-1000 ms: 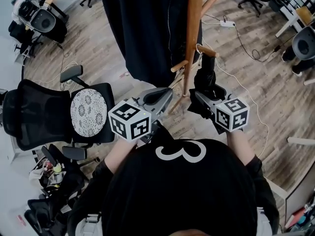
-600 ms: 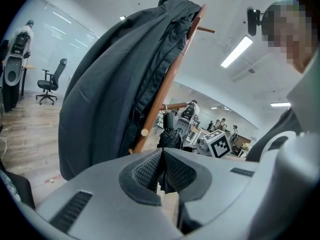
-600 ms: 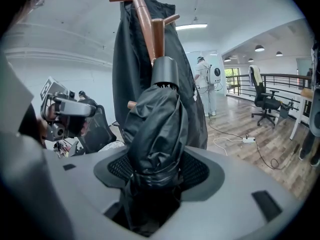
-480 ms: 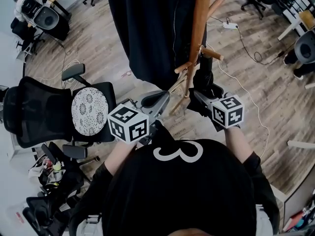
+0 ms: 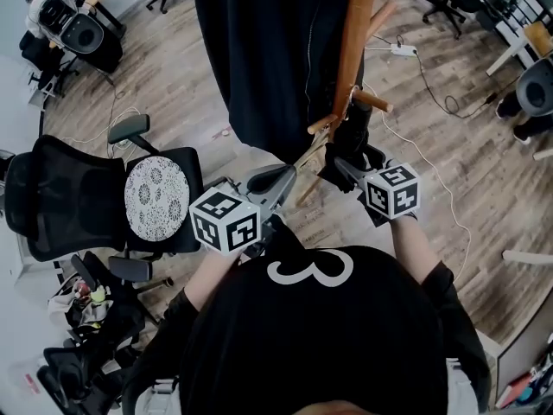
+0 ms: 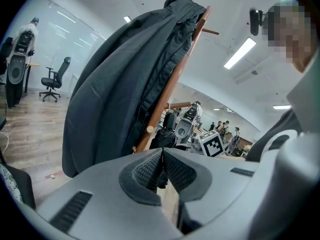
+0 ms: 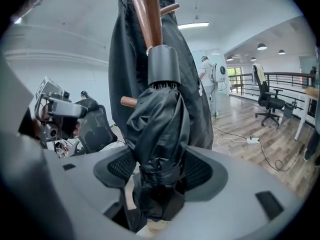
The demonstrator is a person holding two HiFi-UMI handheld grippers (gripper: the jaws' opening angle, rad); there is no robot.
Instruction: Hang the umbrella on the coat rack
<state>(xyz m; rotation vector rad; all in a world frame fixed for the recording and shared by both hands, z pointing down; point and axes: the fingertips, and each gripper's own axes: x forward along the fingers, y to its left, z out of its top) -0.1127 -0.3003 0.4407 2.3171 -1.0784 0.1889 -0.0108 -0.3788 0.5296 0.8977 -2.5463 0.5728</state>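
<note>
**Umbrella raised closer to the peg**

The left gripper (image 5: pixel 281 178) is pressed together and empty, low beside the coat rack (image 5: pixel 350 41). In the last second the folded black umbrella (image 5: pixel 352 137) has come up, and its handle is now just under a lower peg (image 5: pixel 373 102). The right gripper (image 5: pixel 346 167) pinches it around the middle. Hanging seems near.

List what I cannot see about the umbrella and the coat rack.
- Whether the umbrella hangs on a peg: too small in head view, behind its handle in right gripper view.
- Umbrella's lower end: right gripper view, hidden by the right gripper.
- Top of the coat rack: head view, cut by upper edge.
</note>
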